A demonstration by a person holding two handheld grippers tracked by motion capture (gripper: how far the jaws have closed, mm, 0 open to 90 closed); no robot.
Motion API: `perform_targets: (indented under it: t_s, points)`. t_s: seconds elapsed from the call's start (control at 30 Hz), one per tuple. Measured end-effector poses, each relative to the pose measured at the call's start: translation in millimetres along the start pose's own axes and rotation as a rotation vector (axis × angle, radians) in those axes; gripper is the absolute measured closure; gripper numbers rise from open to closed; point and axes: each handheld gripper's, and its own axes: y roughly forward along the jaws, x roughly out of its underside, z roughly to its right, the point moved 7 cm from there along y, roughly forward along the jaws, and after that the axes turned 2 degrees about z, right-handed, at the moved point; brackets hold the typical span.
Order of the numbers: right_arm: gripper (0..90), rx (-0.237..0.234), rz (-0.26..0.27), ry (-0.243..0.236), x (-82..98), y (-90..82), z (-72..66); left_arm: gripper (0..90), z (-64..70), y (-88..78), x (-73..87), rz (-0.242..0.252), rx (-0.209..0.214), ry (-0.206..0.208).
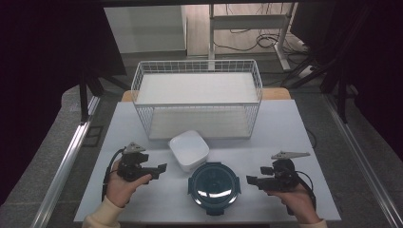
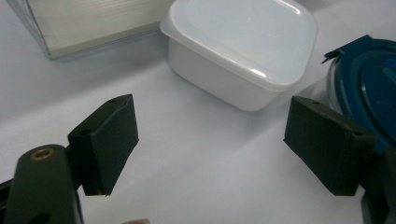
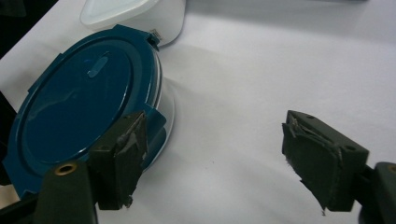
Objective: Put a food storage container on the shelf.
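The round container [image 1: 214, 183] with the blue lid sits on the white table [image 1: 285, 137] near its front edge, between the two grippers and apart from both. The right gripper [image 1: 252, 180] points at it from the right, jaws wide apart with nothing between them. The left gripper [image 1: 160, 169] aims from the left, its jaws apart and empty too. The white square box [image 1: 188, 149] stands just behind the container. The high view adds the wire basket [image 1: 196, 97] behind both; the right gripper view shows a clip tab on the lid's rim.
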Motion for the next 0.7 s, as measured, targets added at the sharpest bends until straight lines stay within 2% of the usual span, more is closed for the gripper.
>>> perform_targets:
  t_s: [0.03,0.13,0.33,0.47,0.53,0.63,0.7]
  points:
    - [20.5,-0.001,-0.003,0.001,0.1,0.4,-0.9,17.0,2.3,-0.1,-0.1,-0.001,0.009,-0.008]
    - [19.2,-0.013,-0.013,0.0,1.6,3.9,-4.9,15.9,8.1,2.5,2.0,-0.014,-0.016,-0.004]
    - [17.5,-0.056,-0.019,0.013,2.5,7.1,-14.8,15.0,30.0,5.9,5.1,-0.026,0.068,-0.011]
    - [16.8,-0.075,-0.023,0.018,3.4,9.5,-21.3,16.0,40.7,7.4,7.1,-0.029,0.127,-0.042]
    - [16.5,-0.08,-0.022,0.025,3.4,10.8,-23.5,16.4,44.4,10.5,9.5,-0.032,0.138,-0.062]
    - [16.3,-0.09,-0.033,0.027,5.0,14.3,-27.0,16.7,49.3,15.5,13.2,-0.047,0.158,-0.071]
    - [16.0,-0.098,-0.034,0.034,5.3,16.8,-29.1,16.9,53.4,18.0,14.9,-0.052,0.196,-0.089]
